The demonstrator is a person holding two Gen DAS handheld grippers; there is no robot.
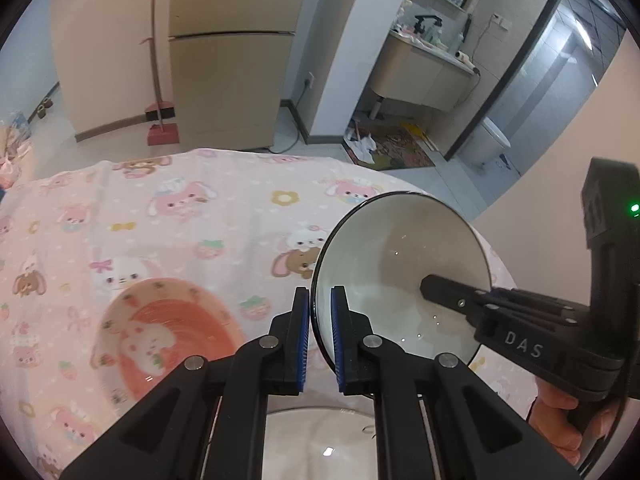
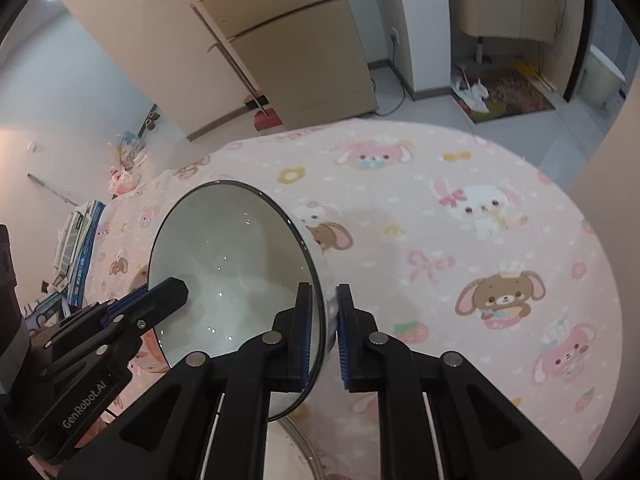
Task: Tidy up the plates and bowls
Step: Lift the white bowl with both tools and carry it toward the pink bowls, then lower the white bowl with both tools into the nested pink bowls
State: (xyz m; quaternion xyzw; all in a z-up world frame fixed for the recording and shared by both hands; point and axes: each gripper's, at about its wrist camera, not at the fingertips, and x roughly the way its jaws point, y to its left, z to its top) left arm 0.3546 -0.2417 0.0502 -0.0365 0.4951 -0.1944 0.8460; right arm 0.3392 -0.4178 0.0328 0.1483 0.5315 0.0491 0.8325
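Observation:
A white bowl with a dark rim (image 1: 400, 276) (image 2: 228, 264) is held tilted on its side above the table. My left gripper (image 1: 319, 340) is shut on its left rim. My right gripper (image 2: 323, 336) is shut on its right rim, and its finger shows inside the bowl in the left wrist view (image 1: 448, 290). The left gripper's finger shows in the right wrist view (image 2: 160, 296). A pink bowl with a rabbit print (image 1: 168, 332) sits on the table to the left. A white plate (image 1: 320, 444) (image 2: 292, 452) lies below the grippers, mostly hidden.
The round table wears a pink cartoon-animal cloth (image 1: 160, 216) (image 2: 460, 240). Beyond it stand a beige fridge (image 1: 232, 48), a red dustpan with broom (image 1: 160, 128) and a bathroom doorway (image 1: 440, 80). Books are stacked at the left (image 2: 76, 240).

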